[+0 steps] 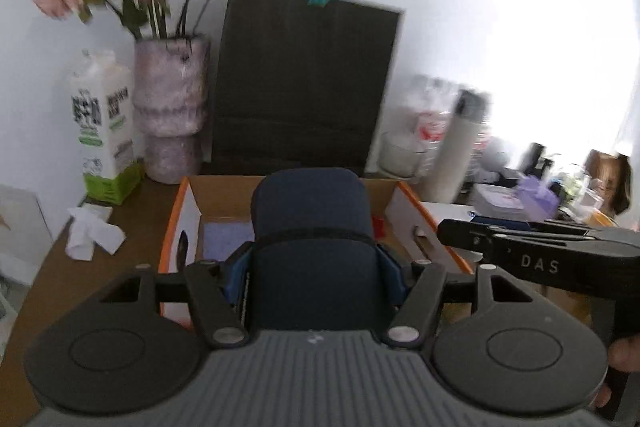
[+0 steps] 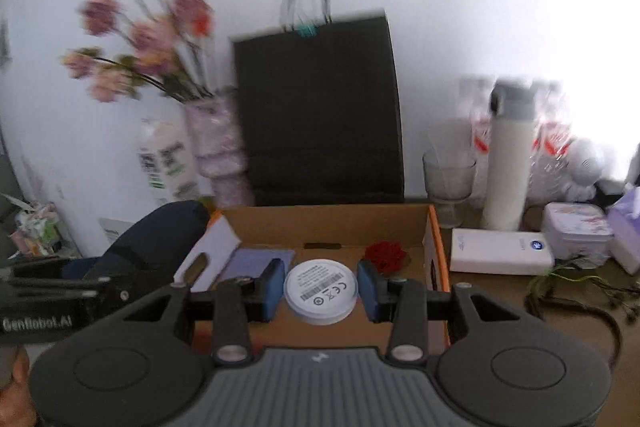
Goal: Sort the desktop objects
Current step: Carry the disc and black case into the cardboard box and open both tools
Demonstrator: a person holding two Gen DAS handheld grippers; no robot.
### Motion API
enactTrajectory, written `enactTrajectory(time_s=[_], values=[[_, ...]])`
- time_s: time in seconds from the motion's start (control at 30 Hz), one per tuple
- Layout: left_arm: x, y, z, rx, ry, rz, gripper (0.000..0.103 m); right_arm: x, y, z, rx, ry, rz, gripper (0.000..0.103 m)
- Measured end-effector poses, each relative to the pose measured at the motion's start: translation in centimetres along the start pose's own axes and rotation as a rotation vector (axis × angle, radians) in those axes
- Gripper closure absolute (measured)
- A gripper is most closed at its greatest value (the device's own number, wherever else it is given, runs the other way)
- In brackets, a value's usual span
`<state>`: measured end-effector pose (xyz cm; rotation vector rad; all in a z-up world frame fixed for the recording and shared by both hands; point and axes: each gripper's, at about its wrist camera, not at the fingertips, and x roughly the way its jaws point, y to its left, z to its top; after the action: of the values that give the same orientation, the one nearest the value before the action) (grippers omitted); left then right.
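Note:
My left gripper [image 1: 314,275] is shut on a dark blue case [image 1: 312,227] and holds it over the near edge of the open cardboard box [image 1: 420,215]. The case also shows at the left in the right wrist view [image 2: 160,231]. My right gripper [image 2: 320,289] has its blue pads either side of a white round puck [image 2: 320,291] over the box [image 2: 434,247]; small gaps show beside the puck. Inside the box lie a purple pad [image 2: 260,261] and a red flower [image 2: 386,255].
Behind the box stand a black paper bag [image 2: 320,107], a vase of pink flowers [image 1: 172,107] and a milk carton [image 1: 104,135]. To the right are a glass goblet [image 2: 448,179], a white bottle [image 2: 508,163], a white power bank [image 2: 500,255], a tin [image 2: 576,231]. Crumpled tissue [image 1: 92,231] lies left.

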<state>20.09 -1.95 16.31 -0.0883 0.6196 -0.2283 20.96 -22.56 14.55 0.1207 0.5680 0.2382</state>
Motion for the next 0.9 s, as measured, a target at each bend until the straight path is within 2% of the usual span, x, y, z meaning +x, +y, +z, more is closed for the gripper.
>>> enactTrajectory(time_s=[0.13, 0.3, 0.37, 0.43, 0.53, 0.6, 0.63, 0.77, 0.9], values=[[7.7, 1.4, 3.3, 0.025, 0.117, 0.058, 0.037, 8.1, -1.2, 3.4, 0.117, 0.138, 0.038, 0.064], [15.1, 4.8, 3.4, -0.008, 0.244, 0.109, 0.037, 16.8, 0.0, 3.7, 0.021, 0.257, -0.054, 0.064], [17.1, 5.4, 2.7, 0.021, 0.303, 0.105, 0.037, 19.8, 0.0, 3.4, 0.019, 0.316, -0.059, 0.064], [18.3, 5.7, 2.0, 0.042, 0.331, 0.143, 0.037, 22.5, -0.2, 2.9, 0.010, 0.366, -0.083, 0.064], [19.5, 5.9, 1.2, 0.058, 0.376, 0.105, 0.032, 24.4, -0.4, 2.2, -0.001, 0.387, -0.088, 0.064], [19.5, 6.1, 1.1, 0.056, 0.354, 0.106, 0.026, 24.8, -0.6, 1.9, 0.006, 0.399, -0.075, 0.057], [19.4, 6.0, 1.3, 0.062, 0.343, 0.106, 0.022, 25.0, -0.8, 1.8, 0.024, 0.407, -0.073, 0.047], [17.3, 5.3, 2.4, 0.075, 0.274, 0.106, 0.015, 23.6, -0.8, 2.6, 0.041, 0.328, -0.097, 0.030], [14.1, 5.0, 3.3, 0.054, 0.210, 0.136, 0.006, 20.7, 0.1, 4.0, 0.031, 0.268, -0.067, 0.029]])
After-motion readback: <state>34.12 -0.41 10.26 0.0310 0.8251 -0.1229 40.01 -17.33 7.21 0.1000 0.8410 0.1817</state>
